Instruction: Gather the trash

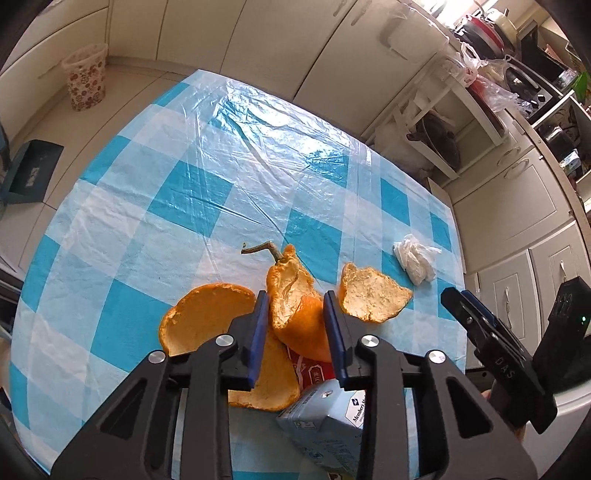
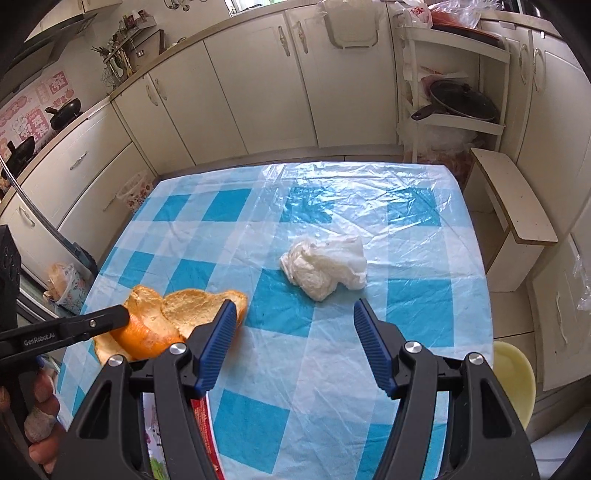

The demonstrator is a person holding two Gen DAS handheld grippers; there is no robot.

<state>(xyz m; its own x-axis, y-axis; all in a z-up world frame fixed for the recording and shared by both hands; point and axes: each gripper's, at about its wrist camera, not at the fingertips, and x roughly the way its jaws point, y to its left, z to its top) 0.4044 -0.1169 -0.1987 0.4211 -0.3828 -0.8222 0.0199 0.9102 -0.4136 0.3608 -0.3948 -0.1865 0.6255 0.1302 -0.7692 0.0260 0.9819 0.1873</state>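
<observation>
Four orange peel pieces [image 1: 295, 314], one crumpled tissue [image 2: 325, 267], one small carton [image 1: 325, 424] and one wastebasket [image 1: 85, 81].

Home kitchen: cream panelled cabinets [image 2: 258, 85], black wok on stove [image 2: 66, 110], dark frying pan on white shelf rack [image 2: 461, 103], blue-white checked plastic tablecloth [image 2: 332, 369].

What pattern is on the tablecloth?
Blue and white checks on the tablecloth, under clear plastic; clearest in the right wrist view.

Bright daylight from the window [image 1: 458, 11] at the top, blown out there; specular glare streaks on the plastic table cover [image 1: 258, 122]; shadows soft and faint; strong fisheye bending with dark vignetted corners; both views sharp, no motion blur.
</observation>
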